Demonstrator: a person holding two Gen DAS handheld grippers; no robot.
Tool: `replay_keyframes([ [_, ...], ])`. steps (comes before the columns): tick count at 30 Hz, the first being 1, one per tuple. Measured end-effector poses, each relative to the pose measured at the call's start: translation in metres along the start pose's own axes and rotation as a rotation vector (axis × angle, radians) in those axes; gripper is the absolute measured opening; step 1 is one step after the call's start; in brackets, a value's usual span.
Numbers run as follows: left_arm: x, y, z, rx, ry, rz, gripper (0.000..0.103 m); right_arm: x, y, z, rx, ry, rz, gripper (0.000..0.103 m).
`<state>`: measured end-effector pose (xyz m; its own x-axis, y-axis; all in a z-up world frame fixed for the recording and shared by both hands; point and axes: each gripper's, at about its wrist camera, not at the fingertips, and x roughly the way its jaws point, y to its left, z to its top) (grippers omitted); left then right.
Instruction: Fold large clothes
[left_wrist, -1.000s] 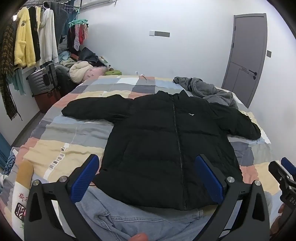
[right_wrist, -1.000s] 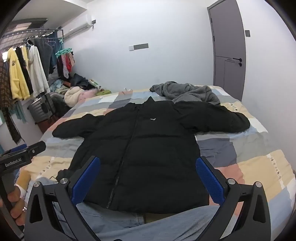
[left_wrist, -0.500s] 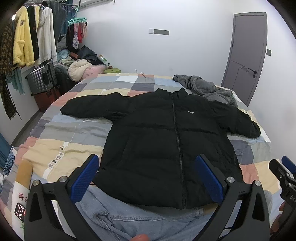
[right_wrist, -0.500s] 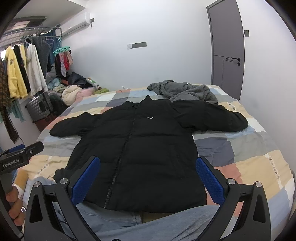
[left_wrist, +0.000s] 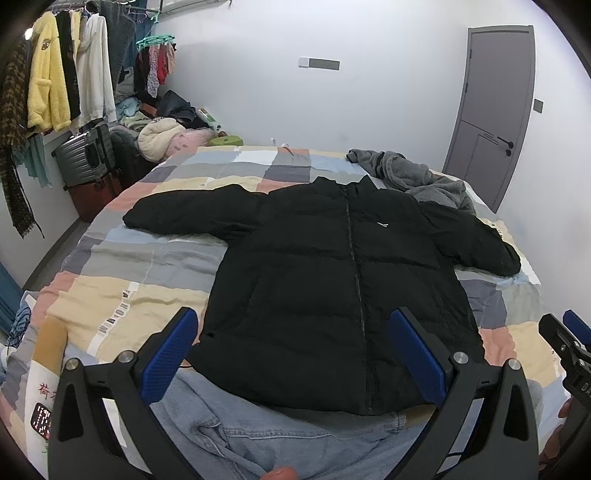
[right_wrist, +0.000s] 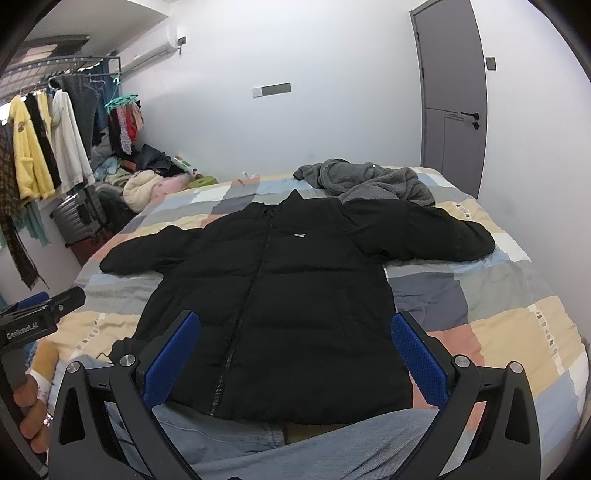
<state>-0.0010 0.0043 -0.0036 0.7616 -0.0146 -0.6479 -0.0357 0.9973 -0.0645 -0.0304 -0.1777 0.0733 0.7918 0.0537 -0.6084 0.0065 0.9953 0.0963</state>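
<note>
black puffer jacket (left_wrist: 332, 280) lies flat on the bed (left_wrist: 122, 280), front up, zipped, both sleeves spread, hem overlapping jeans (left_wrist: 258, 439). left tool (left_wrist: 295, 354) and right tool (right_wrist: 295, 354) both spread apart, empty, above hem.

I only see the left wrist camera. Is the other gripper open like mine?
Observer: Yes. The right gripper is open, pointing at the black puffer jacket and holding nothing.
Operator: Who's holding my gripper?
Observer: A hand wearing a ring holds the left gripper from below.
Operator: Does it have writing on it?
Observer: Yes, its side reads GenRobot.AI.
</note>
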Motion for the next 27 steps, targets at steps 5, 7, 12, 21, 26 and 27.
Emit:
replay_keyframes([
  [5,0.002,-0.002,-0.001,0.004,0.010,0.012,0.103,-0.002,-0.004,-0.001,0.018,-0.007,-0.012,0.103],
  [7,0.002,-0.002,-0.001,0.001,0.014,0.011,0.103,-0.003,-0.006,-0.002,0.021,-0.006,-0.018,0.103],
  [12,0.001,-0.001,-0.001,0.005,0.011,0.006,0.103,-0.006,-0.008,-0.003,0.022,-0.001,-0.032,0.103],
  [21,0.006,-0.009,-0.003,0.001,0.035,-0.008,0.103,-0.006,-0.003,0.000,0.014,-0.004,-0.023,0.103],
  [26,0.009,-0.013,-0.002,0.004,0.038,0.000,0.103,-0.003,-0.003,0.000,0.006,0.003,-0.019,0.103],
  [27,0.008,-0.013,-0.001,0.006,0.036,-0.002,0.103,-0.003,-0.004,0.000,0.008,0.003,-0.017,0.103],
])
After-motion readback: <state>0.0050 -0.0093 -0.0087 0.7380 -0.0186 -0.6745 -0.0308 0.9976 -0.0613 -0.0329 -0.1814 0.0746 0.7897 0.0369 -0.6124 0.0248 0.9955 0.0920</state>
